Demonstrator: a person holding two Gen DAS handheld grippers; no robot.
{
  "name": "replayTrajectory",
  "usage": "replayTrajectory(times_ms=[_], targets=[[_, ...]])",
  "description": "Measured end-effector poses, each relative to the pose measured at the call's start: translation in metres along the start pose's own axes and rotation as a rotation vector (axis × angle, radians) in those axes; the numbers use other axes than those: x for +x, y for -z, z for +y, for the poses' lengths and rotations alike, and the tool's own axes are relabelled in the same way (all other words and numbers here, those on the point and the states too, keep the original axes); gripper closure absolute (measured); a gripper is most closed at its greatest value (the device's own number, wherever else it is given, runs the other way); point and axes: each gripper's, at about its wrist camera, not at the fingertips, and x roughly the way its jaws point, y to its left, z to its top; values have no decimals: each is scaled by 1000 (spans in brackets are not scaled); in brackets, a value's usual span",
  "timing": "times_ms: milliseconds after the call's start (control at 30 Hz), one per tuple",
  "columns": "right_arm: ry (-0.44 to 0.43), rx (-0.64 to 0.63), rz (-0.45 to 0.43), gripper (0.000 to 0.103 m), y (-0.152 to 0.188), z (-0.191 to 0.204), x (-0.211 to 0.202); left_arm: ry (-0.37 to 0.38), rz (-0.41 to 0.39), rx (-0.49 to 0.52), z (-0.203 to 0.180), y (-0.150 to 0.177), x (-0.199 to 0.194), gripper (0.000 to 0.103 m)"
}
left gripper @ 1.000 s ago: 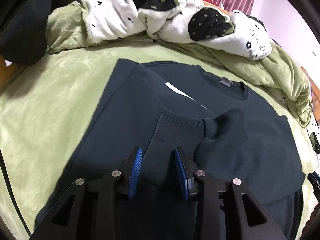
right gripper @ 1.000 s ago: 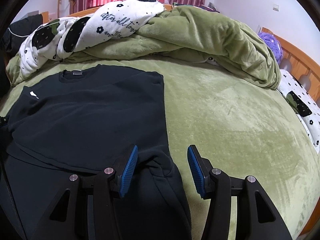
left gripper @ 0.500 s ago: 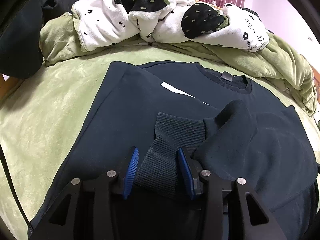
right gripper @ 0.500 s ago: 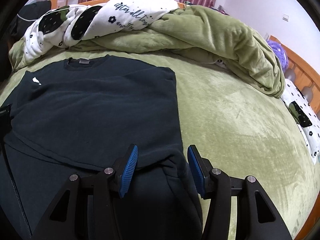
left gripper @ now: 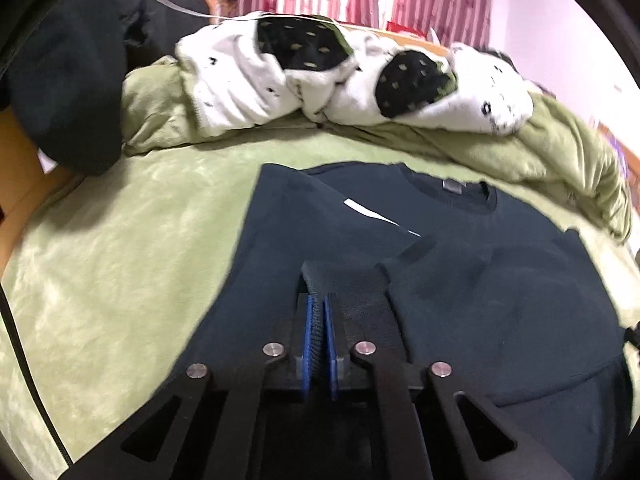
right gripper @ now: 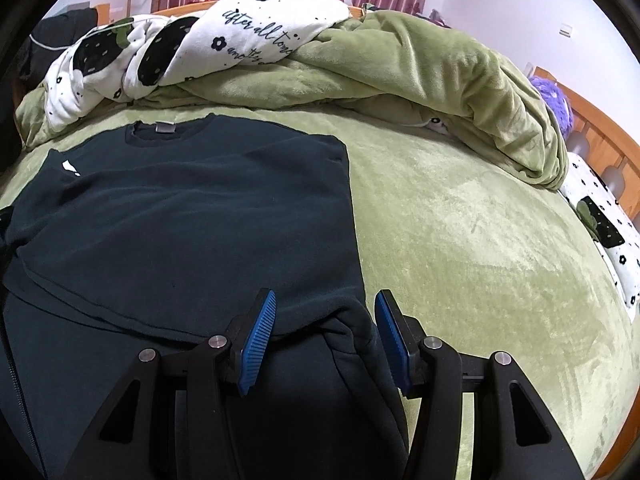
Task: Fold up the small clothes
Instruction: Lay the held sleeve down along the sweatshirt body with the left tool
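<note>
On the green bedspread (right gripper: 460,240), a dark sweatshirt (right gripper: 180,216) lies flat, collar toward twelve o'clock, with both sleeves already laid across the body. A heaped quilt (right gripper: 420,64) and a white patterned blanket (left gripper: 320,80) sit beyond the collar, apart from the garment.

Left gripper (left gripper: 319,312): blue pads pressed together on the ribbed cuff (left gripper: 344,284), which rises in a pinched ridge between them. The cuff sits at about the middle of the sweatshirt's lower half.

Right gripper (right gripper: 324,320): jaws wide apart, nothing held. A raised fold of dark cloth at the sweatshirt's four-o'clock edge lies between the pads, touching neither as far as I can see.

Judgement: the side folds appear done; the step in hand is placing the left sleeve. The next move likely calls for setting the cuff flat inside the body's outline, and for the right pads to pinch the fold beneath them before any lengthwise fold toward the collar.
</note>
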Motion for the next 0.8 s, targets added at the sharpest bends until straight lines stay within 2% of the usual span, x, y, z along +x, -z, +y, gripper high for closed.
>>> replayTrajectory(times_ms=[100, 467, 533, 600, 667, 800], targets=[[-21, 15, -3, 52, 0, -1, 0, 19, 21, -33, 12, 5, -4, 97], [-17, 15, 89, 51, 9, 5, 26, -31, 72, 22, 3, 18, -7, 93], [-22, 24, 86, 51, 8, 3, 24, -43, 74, 19, 5, 18, -12, 86], [-28, 41, 78, 51, 8, 1, 19, -42, 69, 12, 8, 19, -19, 75], [-38, 62, 62, 51, 8, -1, 13, -43, 58, 9, 10, 20, -30, 71], [-85, 92, 27, 51, 13, -2, -10, -78, 15, 34, 10, 24, -57, 71]])
